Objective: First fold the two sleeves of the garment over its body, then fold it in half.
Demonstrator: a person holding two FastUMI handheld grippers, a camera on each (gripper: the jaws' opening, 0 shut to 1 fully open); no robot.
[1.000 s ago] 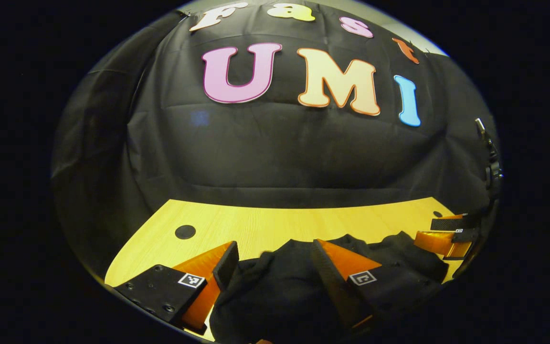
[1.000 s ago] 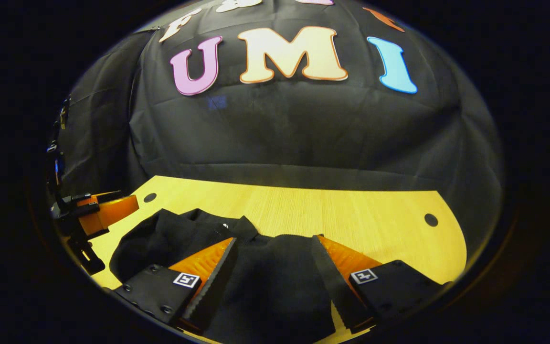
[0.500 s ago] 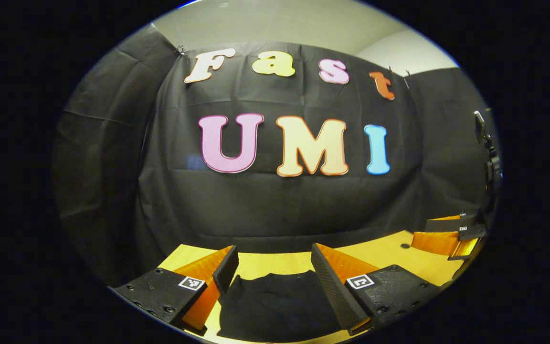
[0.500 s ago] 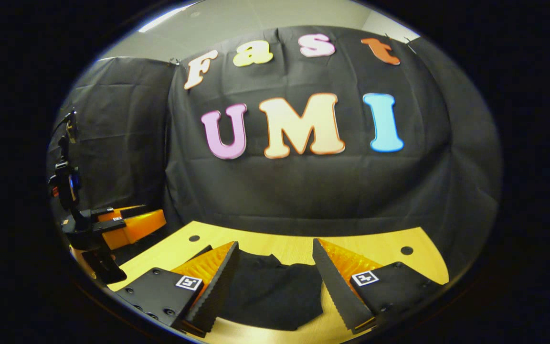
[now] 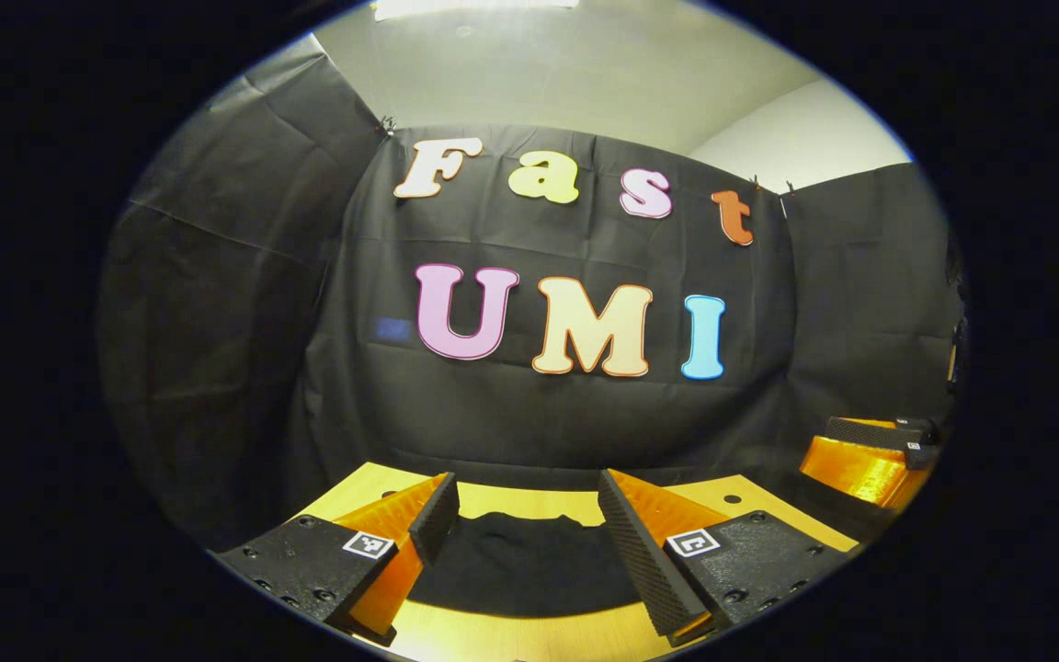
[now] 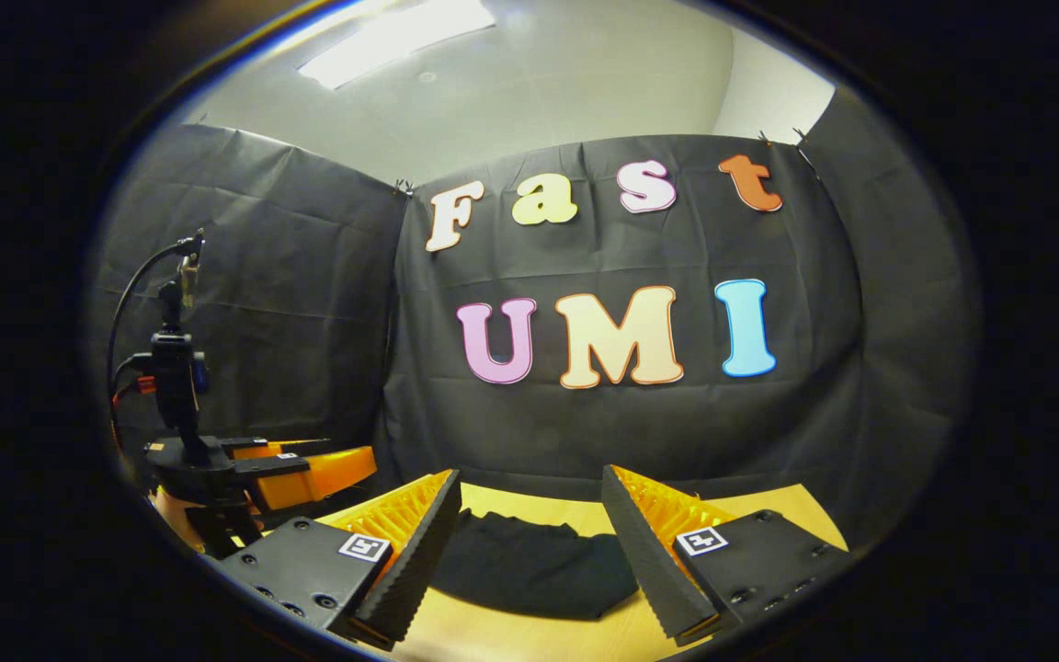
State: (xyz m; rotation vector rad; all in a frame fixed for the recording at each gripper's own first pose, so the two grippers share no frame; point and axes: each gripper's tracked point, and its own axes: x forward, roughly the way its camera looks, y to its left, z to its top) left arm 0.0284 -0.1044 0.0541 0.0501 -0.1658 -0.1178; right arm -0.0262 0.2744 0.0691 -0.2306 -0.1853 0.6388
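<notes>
Lifted clear of the table (image 5: 493, 634), both grippers are now seen well above the black garment (image 5: 520, 570), whereas a second ago they were held low, right over the cloth, with fabric showing between the fingers. In the left gripper view the left gripper (image 5: 529, 533) is shown with its fingers spread apart and nothing between them; in the right gripper view the right gripper (image 6: 529, 529) is likewise held wide apart and empty. The garment (image 6: 529, 575) is left lying on the yellow wooden table as a compact dark bundle, its outline much smaller than the spread shape seen a second ago, so it can be judged that the sleeves and the half fold have been laid down and the work is at or near its end; how neatly the layers lie cannot be made out from this low angle. A round hole in the tabletop (image 5: 723, 499) is seen beyond the garment, well apart from it. The other gripper's body, with a cable and mast above it (image 6: 176, 368), is seen off to the side in the right gripper view, away from the cloth. Nothing is seen standing between either gripper and the garment, should a further smoothing pass be wanted.
</notes>
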